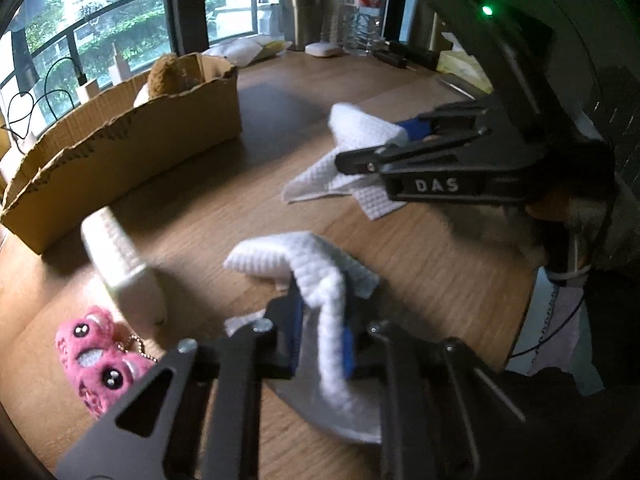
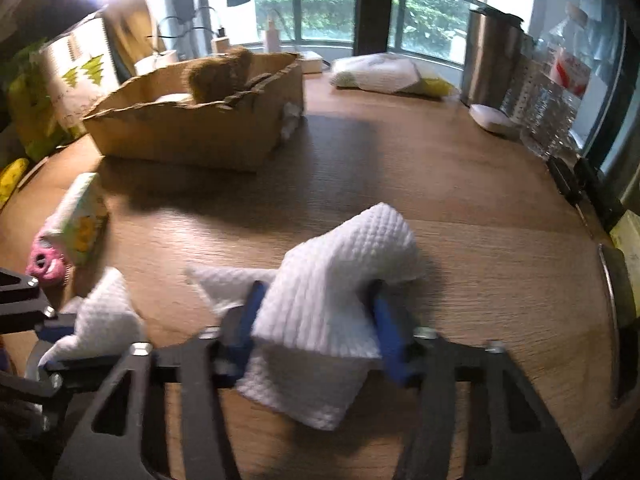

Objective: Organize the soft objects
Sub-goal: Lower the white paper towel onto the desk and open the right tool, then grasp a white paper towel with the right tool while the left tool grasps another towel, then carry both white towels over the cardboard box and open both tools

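Observation:
A white waffle-textured cloth [image 1: 320, 280] is stretched between both grippers above the wooden table [image 1: 248, 184]. My left gripper [image 1: 322, 340] is shut on one end of it. My right gripper [image 2: 316, 332] is shut on the other end [image 2: 336, 276], and shows in the left wrist view [image 1: 384, 144] at the right. A cardboard box [image 1: 120, 140] with a brown plush toy [image 1: 170, 74] in it stands at the far left. A pink plush toy [image 1: 96, 356] and a white tissue pack [image 1: 120, 268] lie near the left gripper.
A steel tumbler [image 1: 302, 8], water bottles [image 2: 548, 108], a white pouch [image 2: 384, 74] and a small white case [image 1: 324, 49] stand along the window edge. A notebook [image 2: 76, 76] and yellow-green items [image 2: 16, 176] lie behind the box at left.

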Available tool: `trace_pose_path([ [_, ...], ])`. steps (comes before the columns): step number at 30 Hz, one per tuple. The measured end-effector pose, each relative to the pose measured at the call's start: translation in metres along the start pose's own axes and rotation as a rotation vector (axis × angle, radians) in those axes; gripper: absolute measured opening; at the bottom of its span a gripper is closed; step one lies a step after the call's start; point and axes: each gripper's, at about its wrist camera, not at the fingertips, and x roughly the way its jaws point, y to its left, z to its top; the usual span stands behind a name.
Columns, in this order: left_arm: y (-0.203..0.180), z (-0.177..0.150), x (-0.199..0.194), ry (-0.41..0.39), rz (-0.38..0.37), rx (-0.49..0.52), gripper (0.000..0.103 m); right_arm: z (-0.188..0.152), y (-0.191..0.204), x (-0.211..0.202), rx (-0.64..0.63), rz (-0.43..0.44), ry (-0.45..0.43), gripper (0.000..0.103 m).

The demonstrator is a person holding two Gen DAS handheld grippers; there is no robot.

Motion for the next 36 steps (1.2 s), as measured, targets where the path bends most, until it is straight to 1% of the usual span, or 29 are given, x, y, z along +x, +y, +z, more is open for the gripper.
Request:
trace_pose_path([
  [1, 0.001, 0.000, -0.003, -0.006, -0.009, -0.004, 0.014, 0.000, 0.004, -0.001, -0.002, 0.010, -0.001, 0.022],
  [2, 0.002, 0.000, -0.006, -0.014, -0.012, -0.009, 0.013, 0.000, 0.006, -0.001, -0.001, 0.021, 0.001, 0.017],
  [4, 0.004, 0.002, -0.013, -0.035, -0.014, -0.015, 0.012, 0.001, 0.008, -0.002, 0.008, 0.037, 0.004, 0.013],
  [9, 0.020, 0.009, -0.040, -0.104, -0.038, -0.067, 0.012, 0.007, 0.018, -0.013, 0.008, 0.077, -0.023, 0.012],
  [14, 0.045, 0.016, -0.070, -0.179, -0.047, -0.136, 0.012, 0.025, 0.026, -0.034, -0.011, 0.089, -0.083, 0.012],
  [16, 0.057, 0.019, -0.082, -0.212, -0.036, -0.161, 0.012, 0.031, 0.029, -0.041, -0.020, 0.093, -0.103, 0.012],
  [23, 0.098, 0.024, -0.110, -0.287, 0.000, -0.230, 0.012, 0.054, 0.043, -0.059, -0.047, 0.113, -0.160, 0.012],
  [26, 0.112, 0.025, -0.117, -0.311, 0.027, -0.243, 0.012, 0.063, 0.050, -0.064, -0.059, 0.121, -0.174, 0.012],
  [36, 0.148, 0.022, -0.132, -0.361, 0.082, -0.307, 0.012, 0.083, 0.076, -0.075, -0.103, 0.146, -0.203, 0.012],
])
